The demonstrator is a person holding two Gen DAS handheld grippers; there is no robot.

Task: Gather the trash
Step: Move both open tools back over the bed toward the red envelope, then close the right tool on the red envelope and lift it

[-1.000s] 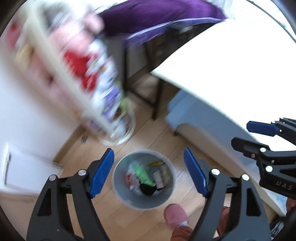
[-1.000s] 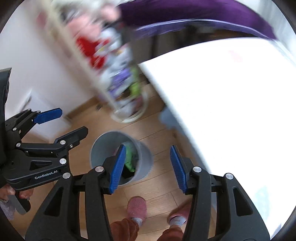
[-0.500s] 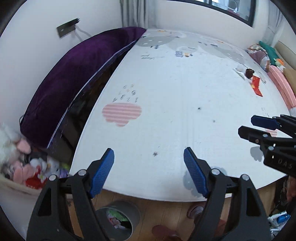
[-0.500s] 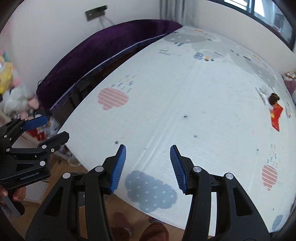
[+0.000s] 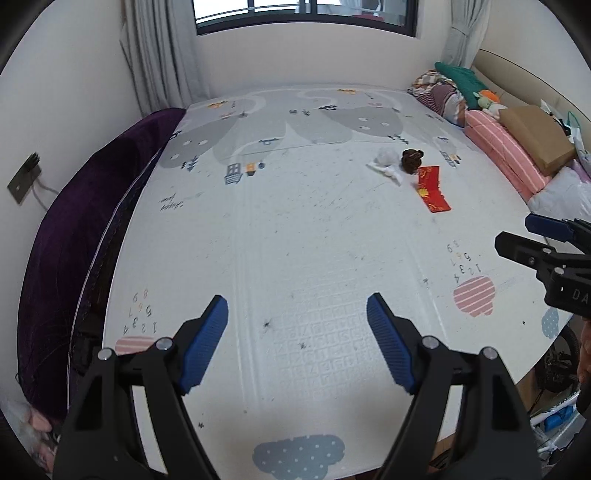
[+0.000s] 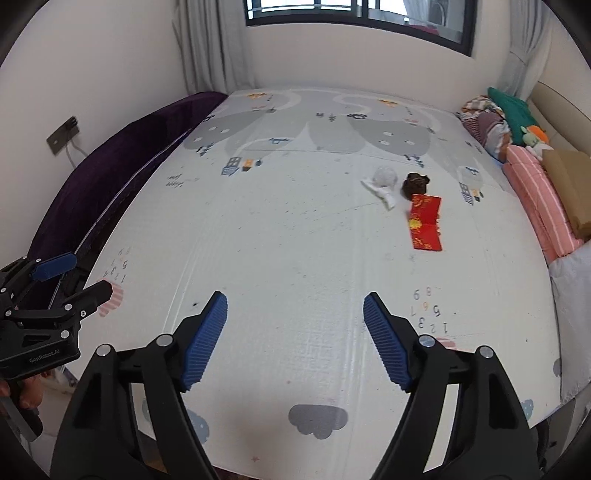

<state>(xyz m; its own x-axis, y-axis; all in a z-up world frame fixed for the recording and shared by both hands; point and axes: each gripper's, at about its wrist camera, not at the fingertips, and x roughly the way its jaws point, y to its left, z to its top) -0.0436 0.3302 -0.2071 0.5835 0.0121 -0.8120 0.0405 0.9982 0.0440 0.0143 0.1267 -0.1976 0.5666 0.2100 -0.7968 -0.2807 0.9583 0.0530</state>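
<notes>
Trash lies far off on the white patterned bed mat (image 5: 295, 240): a red envelope (image 5: 433, 188), a brown crumpled lump (image 5: 412, 161) and white crumpled paper (image 5: 386, 164). The right wrist view shows the same red envelope (image 6: 425, 221), brown lump (image 6: 415, 184) and white paper (image 6: 382, 182). My left gripper (image 5: 297, 338) is open and empty over the mat's near edge. My right gripper (image 6: 294, 338) is open and empty, and it shows at the right of the left wrist view (image 5: 546, 240). The left gripper shows at the left of the right wrist view (image 6: 55, 280).
A purple blanket (image 5: 81, 229) runs along the bed's left side by the wall. Pink striped pillows (image 5: 506, 155), a brown paper bag (image 5: 535, 138) and folded bedding (image 5: 447, 96) line the right side. A window (image 5: 306, 14) is behind the bed.
Both grippers swung up from the grey bin on the floor to face the bed. The right gripper's jaws have opened wider. The trash has come into fuller view.
</notes>
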